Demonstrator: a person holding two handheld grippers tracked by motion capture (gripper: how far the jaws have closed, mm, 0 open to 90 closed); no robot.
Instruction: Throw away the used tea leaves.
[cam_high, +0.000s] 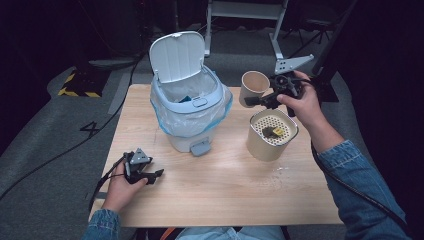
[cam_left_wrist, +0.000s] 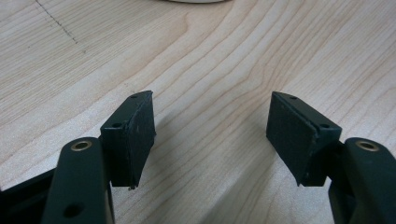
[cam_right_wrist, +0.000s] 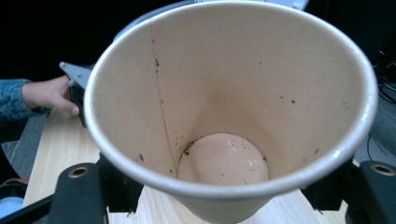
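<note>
A tan paper cup (cam_high: 254, 87) hangs tilted in the air at the back right, above the table's far edge. My right gripper (cam_high: 257, 98) is shut on its lower part. In the right gripper view the cup (cam_right_wrist: 224, 116) has its mouth toward the camera, with a wet bottom and dark specks on its walls. Just in front of it stands a round tan container (cam_high: 272, 136) with a white perforated strainer top that carries dark and yellow scraps. My left gripper (cam_high: 156, 175) rests on the table at the front left, open, its jaws (cam_left_wrist: 210, 135) wide apart over bare wood.
A white pedal bin (cam_high: 192, 107) lined with a clear bag stands at the table's middle back, its lid (cam_high: 177, 55) raised. The wooden table (cam_high: 225, 185) has wet specks near the container. Cables and a desk frame lie on the floor beyond.
</note>
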